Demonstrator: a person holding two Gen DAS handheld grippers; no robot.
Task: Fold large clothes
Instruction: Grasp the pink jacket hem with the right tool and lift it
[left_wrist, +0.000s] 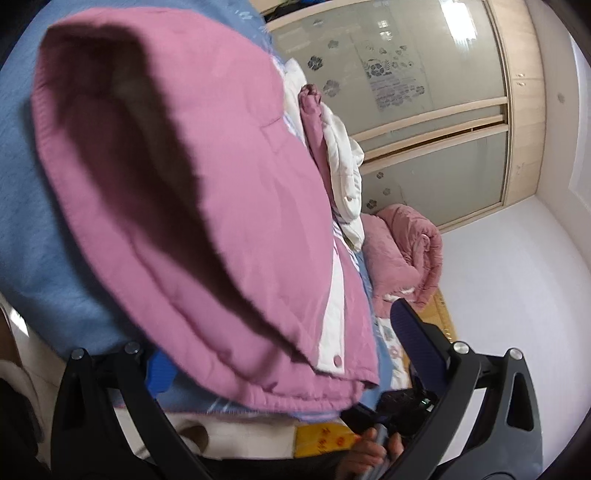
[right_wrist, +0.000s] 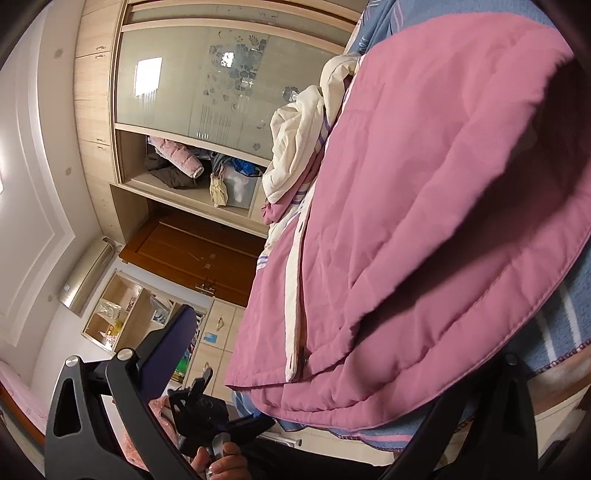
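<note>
I see the pink padded jacket (left_wrist: 207, 206) draped over the blue bedding (left_wrist: 33, 206), filling both views. My left gripper (left_wrist: 280, 354) and right gripper (right_wrist: 347, 354) both look spread, jacket fabric lying between their fingers; whether either is actually pinching it I cannot tell.

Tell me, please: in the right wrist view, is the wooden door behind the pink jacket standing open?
No. The brown wooden door sits flush in its frame, shut, to the left of the pink jacket.

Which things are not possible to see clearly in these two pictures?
- Left wrist view: one finger of the left gripper is hidden by the pink jacket.
- Right wrist view: one finger of the right gripper is hidden by the jacket.
- Both views: the jacket's far end is hidden under the white garment.
</note>
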